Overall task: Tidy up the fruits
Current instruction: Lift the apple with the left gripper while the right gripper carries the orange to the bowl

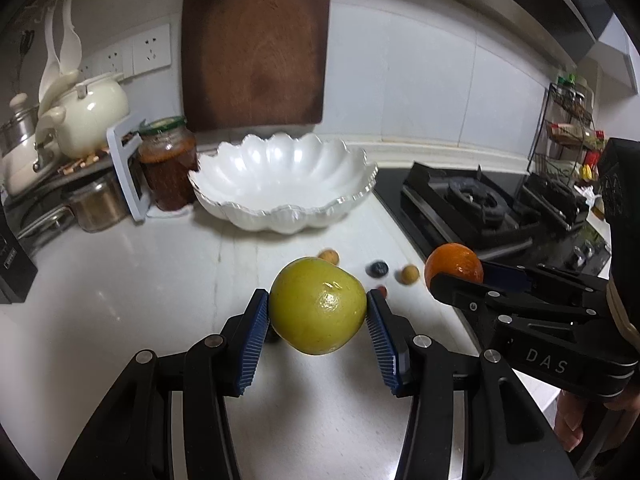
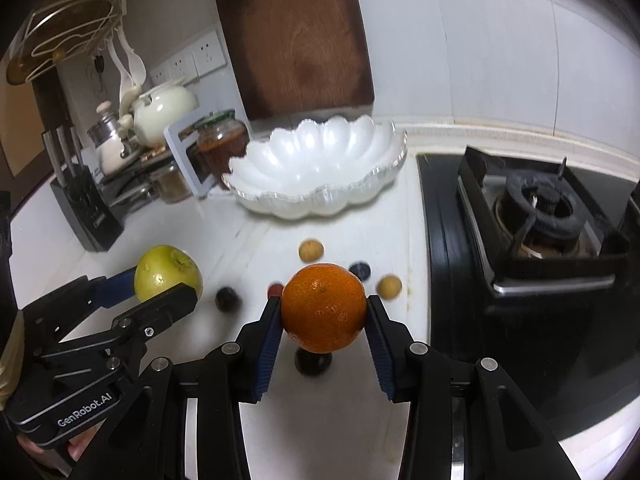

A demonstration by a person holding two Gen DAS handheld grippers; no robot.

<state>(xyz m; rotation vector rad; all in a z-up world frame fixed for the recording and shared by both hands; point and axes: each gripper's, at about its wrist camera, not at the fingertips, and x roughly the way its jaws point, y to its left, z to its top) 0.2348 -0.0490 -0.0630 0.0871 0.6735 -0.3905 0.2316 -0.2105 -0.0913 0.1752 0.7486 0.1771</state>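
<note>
Left hand-held gripper: we hold it pinched on the green apple, both blue ribbed pads pressed to its flanks, low centre of the left wrist view. The apple appears lifted clear of the white surface, judging by the shadow beneath it.

Right hand-held gripper: we hold it pinched on the orange, low centre of the right wrist view, likewise raised, with a small dark fruit lying under it.

Destination: white scalloped bowl, upper centre of both views, in front of the wooden cutting board leaning on the wall; nothing shows inside it.

Left on the surface: two tan round fruits, a blueberry, another dark fruit, a small red fruit, all between us and the bowl.

Neighbours: sauce jar just left of the bowl; gas stove at right.

Step in hand, as we judge it: carrying both large fruits to the bowl.

Doing it well: we should keep the squeeze steady without bruising, carry high enough to pass the wavy rim, bring the two in one after the other so the grippers do not collide, lower each near the bowl floor before letting go so neither rolls or knocks the other, and steer clear of the jar.
</note>
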